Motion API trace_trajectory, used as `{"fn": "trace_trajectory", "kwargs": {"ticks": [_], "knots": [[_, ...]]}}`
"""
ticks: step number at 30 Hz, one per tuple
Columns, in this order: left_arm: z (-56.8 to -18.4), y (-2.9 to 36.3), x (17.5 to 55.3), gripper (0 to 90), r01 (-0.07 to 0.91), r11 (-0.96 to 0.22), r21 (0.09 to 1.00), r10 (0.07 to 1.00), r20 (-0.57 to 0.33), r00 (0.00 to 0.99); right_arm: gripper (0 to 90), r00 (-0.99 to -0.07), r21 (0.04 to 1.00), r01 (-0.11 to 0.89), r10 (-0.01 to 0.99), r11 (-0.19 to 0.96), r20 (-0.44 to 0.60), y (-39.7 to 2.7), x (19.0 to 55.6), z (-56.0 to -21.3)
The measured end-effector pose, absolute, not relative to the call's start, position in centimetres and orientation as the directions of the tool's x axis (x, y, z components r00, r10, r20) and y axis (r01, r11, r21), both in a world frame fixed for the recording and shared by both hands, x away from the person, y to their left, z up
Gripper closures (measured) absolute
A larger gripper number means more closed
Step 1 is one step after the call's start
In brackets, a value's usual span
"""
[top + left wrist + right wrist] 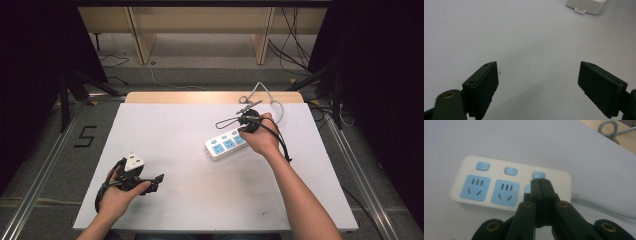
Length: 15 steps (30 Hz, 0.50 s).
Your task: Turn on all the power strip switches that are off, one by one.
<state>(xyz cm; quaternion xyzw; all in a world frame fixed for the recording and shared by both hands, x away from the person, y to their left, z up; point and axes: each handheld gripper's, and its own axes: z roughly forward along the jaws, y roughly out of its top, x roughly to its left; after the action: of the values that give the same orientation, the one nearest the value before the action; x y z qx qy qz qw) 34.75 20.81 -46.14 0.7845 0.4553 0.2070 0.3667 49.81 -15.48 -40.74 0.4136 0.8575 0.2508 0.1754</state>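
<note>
On the white surface (200, 190), right of centre: white plastic power strip with blue sockets (499, 187). My right gripper (541, 185), jaws clenched empty, hovers at its third switch; slipping risks shoving the strip. Left gripper (539, 87): jaws released.

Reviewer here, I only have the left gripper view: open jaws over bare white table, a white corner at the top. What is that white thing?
Observer: A white power strip with blue sockets, lying flat near the table's middle.
Operator: Where is the right gripper?
Observer: The right gripper is at the strip's cable end, its jaws shut together, tips by the third blue switch.
Operator: Anything plugged in?
Observer: No; the two sockets in clear sight in the right gripper view are empty.
Operator: Where does its cord go?
Observer: The white cord loops off toward the table's far edge.
</note>
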Motion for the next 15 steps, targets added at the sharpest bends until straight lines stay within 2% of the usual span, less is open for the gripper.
{"fn": "trace_trajectory", "kwargs": {"ticks": [15], "knots": [[-46.1,20.6,34.7,17.1,0.559,-0.312,0.769,0.864,-0.015,0.503,90.0,-0.583,0.557,0.646,0.809,0.522,-0.082,-14.8,51.4,-41.0]]}}
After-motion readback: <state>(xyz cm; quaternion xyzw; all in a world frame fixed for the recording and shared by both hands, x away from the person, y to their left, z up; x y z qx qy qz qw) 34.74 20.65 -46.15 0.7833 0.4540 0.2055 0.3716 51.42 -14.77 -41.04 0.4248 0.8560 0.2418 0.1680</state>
